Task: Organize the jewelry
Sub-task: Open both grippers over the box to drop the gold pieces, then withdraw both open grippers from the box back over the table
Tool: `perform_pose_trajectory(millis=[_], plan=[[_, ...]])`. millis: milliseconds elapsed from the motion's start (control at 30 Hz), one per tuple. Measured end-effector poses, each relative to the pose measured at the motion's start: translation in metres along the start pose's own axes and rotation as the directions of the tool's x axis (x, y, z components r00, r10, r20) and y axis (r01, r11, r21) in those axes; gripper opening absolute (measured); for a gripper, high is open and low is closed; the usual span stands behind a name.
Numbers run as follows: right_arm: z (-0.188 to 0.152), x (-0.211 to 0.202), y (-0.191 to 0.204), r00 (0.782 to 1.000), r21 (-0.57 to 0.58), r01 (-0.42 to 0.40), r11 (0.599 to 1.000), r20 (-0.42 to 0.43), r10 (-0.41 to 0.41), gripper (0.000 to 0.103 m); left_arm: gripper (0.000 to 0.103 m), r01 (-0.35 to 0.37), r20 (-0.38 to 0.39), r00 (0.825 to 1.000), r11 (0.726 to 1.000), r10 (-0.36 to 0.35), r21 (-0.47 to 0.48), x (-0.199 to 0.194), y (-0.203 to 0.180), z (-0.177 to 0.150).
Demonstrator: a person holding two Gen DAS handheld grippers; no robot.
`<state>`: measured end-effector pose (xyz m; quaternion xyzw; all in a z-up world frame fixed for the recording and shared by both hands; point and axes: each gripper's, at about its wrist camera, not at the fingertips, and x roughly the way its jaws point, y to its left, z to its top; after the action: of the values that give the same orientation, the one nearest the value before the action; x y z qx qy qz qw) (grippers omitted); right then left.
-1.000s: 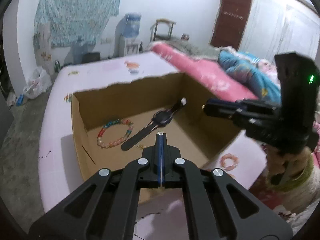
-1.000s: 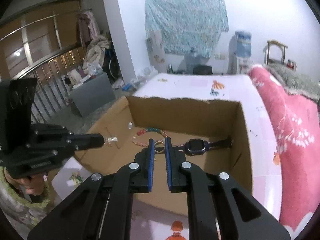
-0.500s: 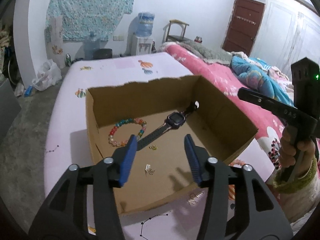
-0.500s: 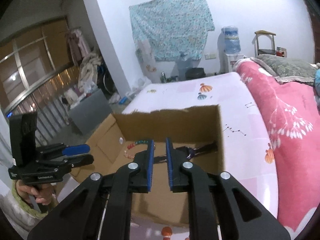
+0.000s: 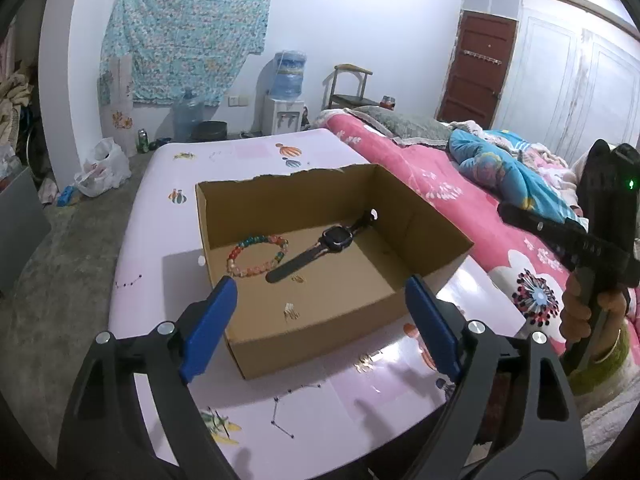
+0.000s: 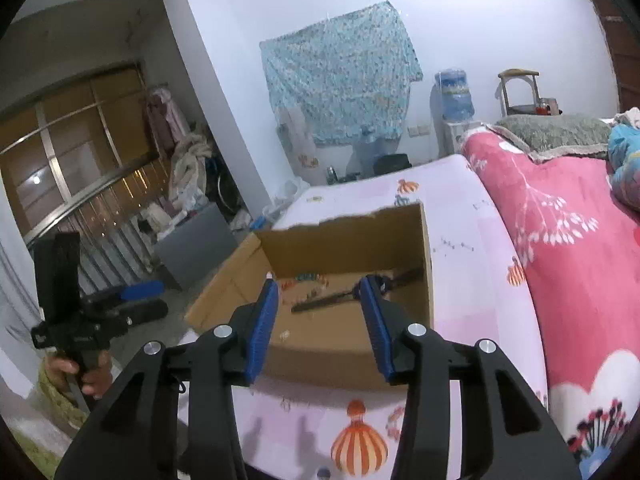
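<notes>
Two bracelets' worth: watch (image 5: 335, 239) beyond left hand-held gripper (image 5: 320, 320)

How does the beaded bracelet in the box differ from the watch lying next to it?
The beaded bracelet is a closed ring of many-coloured beads; the watch is dark, almost black, with its strap laid out straight. The bracelet lies nearer the box's left wall in the left wrist view, the watch runs diagonally across the middle. Both rest flat on the floor of the cardboard box, touching or nearly so, and no gripper holds either.
</notes>
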<state>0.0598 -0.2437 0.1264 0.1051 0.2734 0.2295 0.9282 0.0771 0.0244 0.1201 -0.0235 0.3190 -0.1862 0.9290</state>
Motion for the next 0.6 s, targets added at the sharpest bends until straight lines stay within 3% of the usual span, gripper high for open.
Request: perform_pose_trajectory(millis=[200, 400, 533, 600], plan=[[-0.026, -0.001, 0.009, 0.997, -0.007, -0.039, 0.999, -0.073, 0.038, 0.042, 0.087, 0.028, -0.014, 1.000, 1.000, -0.028, -0.010, -0.010, -0.003, -0.019], [-0.071, 0.036, 0.019, 0.971, -0.023, -0.012, 1.000, -0.239, 0.007, 0.042, 0.088, 0.003, -0.143, 0.990, 0.999, -0.010, -0.051, 0.016, -0.001, -0.057], [-0.095, 0.068, 0.034, 0.936, -0.092, 0.065, 0.994, -0.339, -0.093, 0.043, 0.088, -0.084, -0.293, 0.954, 0.995, 0.062, -0.062, 0.059, 0.004, -0.084], [-0.104, 0.081, 0.042, 0.916, -0.157, 0.117, 0.981, -0.364, -0.168, 0.053, 0.088, -0.107, -0.338, 0.938, 0.991, 0.073, -0.084, 0.075, 0.010, -0.093]])
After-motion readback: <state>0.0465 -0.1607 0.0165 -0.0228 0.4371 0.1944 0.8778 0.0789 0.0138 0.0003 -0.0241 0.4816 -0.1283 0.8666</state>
